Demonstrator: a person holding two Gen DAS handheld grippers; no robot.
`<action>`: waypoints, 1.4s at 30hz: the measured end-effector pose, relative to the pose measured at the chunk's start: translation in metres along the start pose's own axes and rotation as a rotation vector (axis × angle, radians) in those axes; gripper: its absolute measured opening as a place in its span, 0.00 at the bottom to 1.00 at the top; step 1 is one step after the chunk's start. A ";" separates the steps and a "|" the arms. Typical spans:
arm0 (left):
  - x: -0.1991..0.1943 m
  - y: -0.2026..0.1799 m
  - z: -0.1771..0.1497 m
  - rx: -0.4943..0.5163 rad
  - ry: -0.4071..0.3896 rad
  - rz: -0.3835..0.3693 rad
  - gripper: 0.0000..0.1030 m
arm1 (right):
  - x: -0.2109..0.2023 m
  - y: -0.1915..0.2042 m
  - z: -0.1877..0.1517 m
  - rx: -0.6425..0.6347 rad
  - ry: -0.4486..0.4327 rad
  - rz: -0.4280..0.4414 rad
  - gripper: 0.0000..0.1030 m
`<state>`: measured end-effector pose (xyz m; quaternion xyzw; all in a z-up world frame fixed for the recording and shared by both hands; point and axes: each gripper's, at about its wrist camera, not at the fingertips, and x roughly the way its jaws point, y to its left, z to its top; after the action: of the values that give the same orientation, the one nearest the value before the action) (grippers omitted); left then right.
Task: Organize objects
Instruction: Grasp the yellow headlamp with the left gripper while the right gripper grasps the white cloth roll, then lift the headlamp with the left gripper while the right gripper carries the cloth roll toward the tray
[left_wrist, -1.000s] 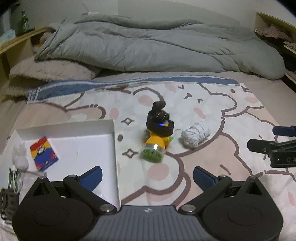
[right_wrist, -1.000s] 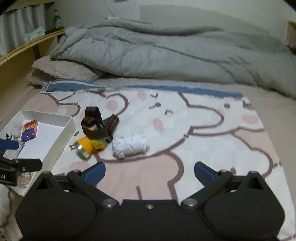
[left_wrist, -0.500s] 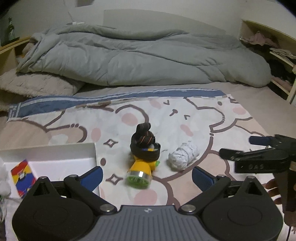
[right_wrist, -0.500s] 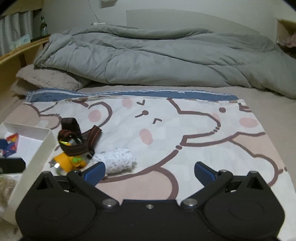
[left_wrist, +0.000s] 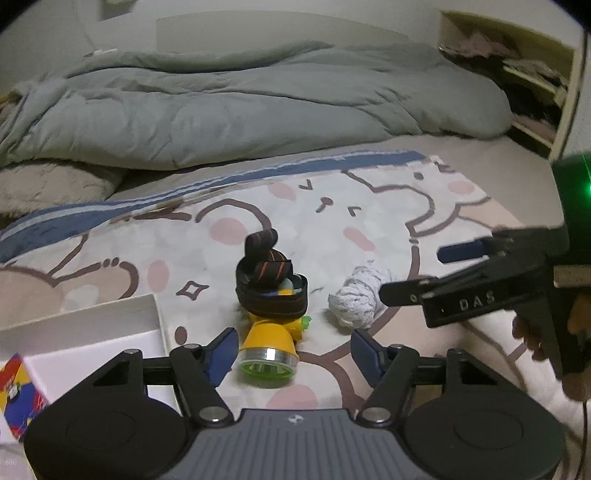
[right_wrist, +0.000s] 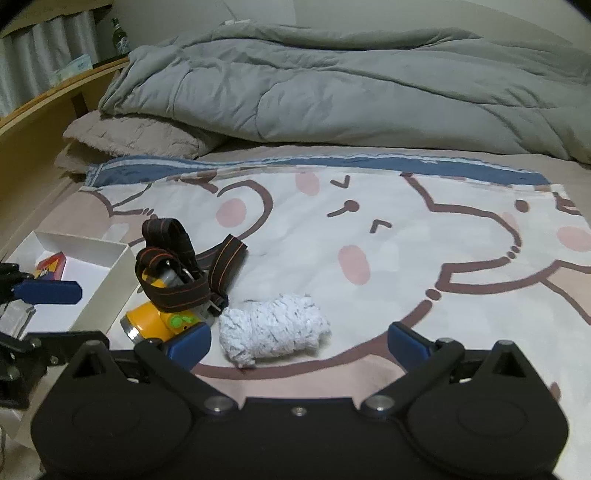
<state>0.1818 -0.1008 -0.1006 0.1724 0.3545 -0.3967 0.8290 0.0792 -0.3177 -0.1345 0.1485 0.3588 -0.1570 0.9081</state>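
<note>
Left gripper (left_wrist: 291, 345): closing, yellow headlamp (left_wrist: 269, 341) between jaws, pads not touching.
Right gripper (right_wrist: 299, 341): wide, empty; white yarn bundle (right_wrist: 273, 330) just ahead.
Risk: loose strap (left_wrist: 271, 286) snagging, lamp rolling away.

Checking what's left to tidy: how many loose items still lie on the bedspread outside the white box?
2: the yellow headlamp beside the white box, and the white yarn bundle just right of it. Others may be hidden.

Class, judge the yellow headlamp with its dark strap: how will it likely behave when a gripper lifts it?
The headlamp has a rounded hard body, so it may roll or slip between pads. Its strap lies in loose loops, so it will probably dangle and drag.
</note>
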 end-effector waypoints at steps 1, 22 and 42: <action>0.004 0.000 -0.001 0.009 0.001 0.002 0.65 | 0.003 -0.001 0.000 -0.002 0.004 0.007 1.00; 0.042 0.021 -0.013 -0.043 0.047 0.028 0.49 | 0.047 0.020 -0.004 -0.153 0.066 0.058 0.76; 0.030 0.004 -0.027 -0.085 0.144 -0.038 0.49 | -0.010 0.004 -0.005 -0.037 0.046 0.087 0.75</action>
<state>0.1861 -0.0987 -0.1408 0.1586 0.4329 -0.3834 0.8003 0.0706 -0.3106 -0.1298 0.1507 0.3756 -0.1072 0.9081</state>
